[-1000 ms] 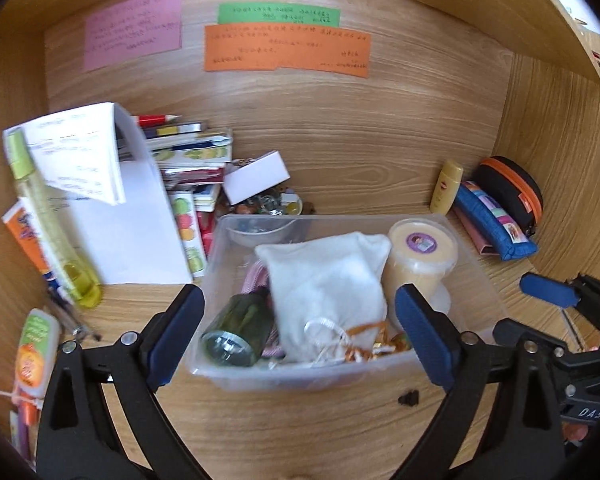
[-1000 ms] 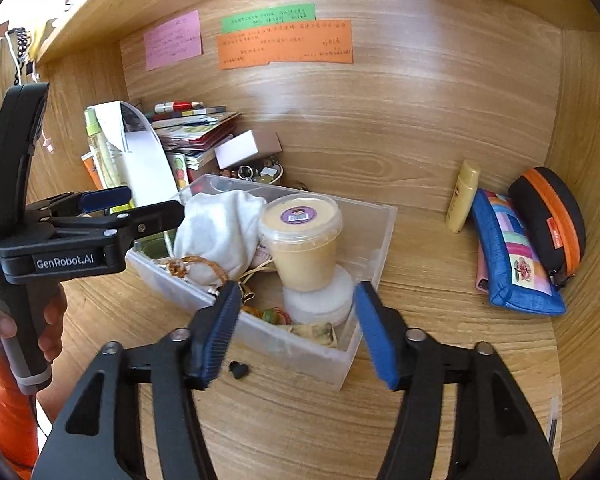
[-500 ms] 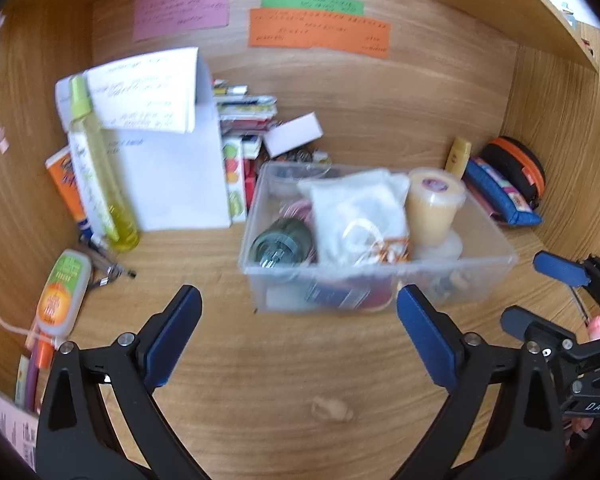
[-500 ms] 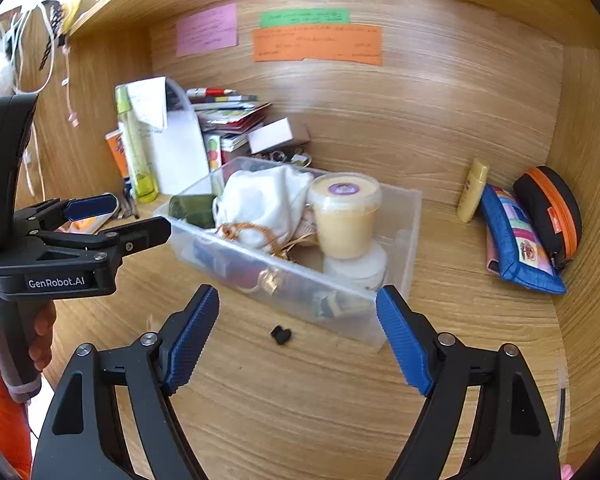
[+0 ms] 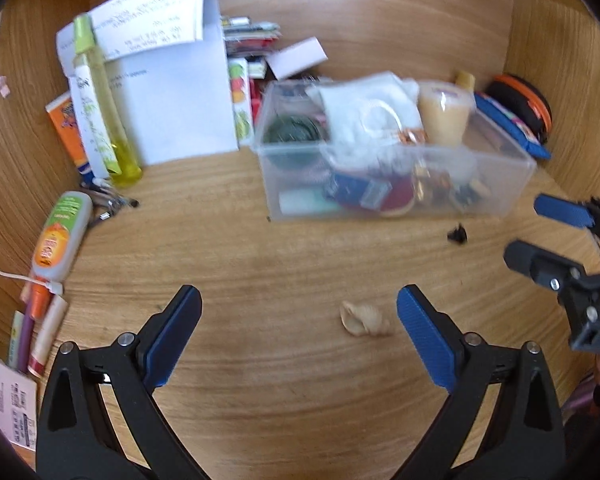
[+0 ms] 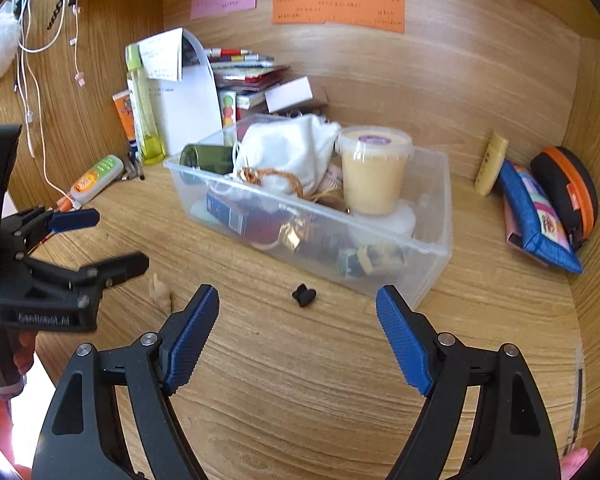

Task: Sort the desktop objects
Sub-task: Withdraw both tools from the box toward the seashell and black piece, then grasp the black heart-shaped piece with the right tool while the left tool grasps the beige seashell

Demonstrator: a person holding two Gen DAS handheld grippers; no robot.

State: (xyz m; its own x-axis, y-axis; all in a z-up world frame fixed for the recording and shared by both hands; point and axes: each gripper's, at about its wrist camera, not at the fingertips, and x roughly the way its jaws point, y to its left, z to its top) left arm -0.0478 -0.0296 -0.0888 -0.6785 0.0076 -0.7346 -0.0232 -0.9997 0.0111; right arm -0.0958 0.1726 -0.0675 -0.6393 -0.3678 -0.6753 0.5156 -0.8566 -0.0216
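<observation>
A clear plastic box (image 5: 500, 188) (image 6: 434, 258) full of small items stands on the wooden desk: a white cloth pouch (image 6: 296, 148), a cream tub (image 6: 374, 172), a dark green jar (image 6: 206, 158). In front of the box lie a small black piece (image 6: 305, 294) (image 5: 458, 235) and a beige shell-like piece (image 5: 364, 320) (image 6: 160, 290). My left gripper (image 5: 298, 298) (image 6: 108, 240) hangs open over the desk, the beige piece just inside its right finger. My right gripper (image 6: 297, 299) (image 5: 548, 236) is open and empty, with the black piece on the desk between its fingertips.
At the left stand folded white paper (image 5: 180, 92), a yellow-green bottle (image 5: 100, 112), an orange-labelled tube (image 5: 58, 236), pens and a white cable. Books (image 6: 252, 76) are stacked behind the box. Blue (image 6: 536, 216) and black-orange (image 6: 568, 188) pouches and a yellow tube (image 6: 490, 164) lie right.
Both grippers have drawn back and sunk away from the box, so more bare desk shows. The right jaws have widened. The beige piece has come into the left wrist view.
</observation>
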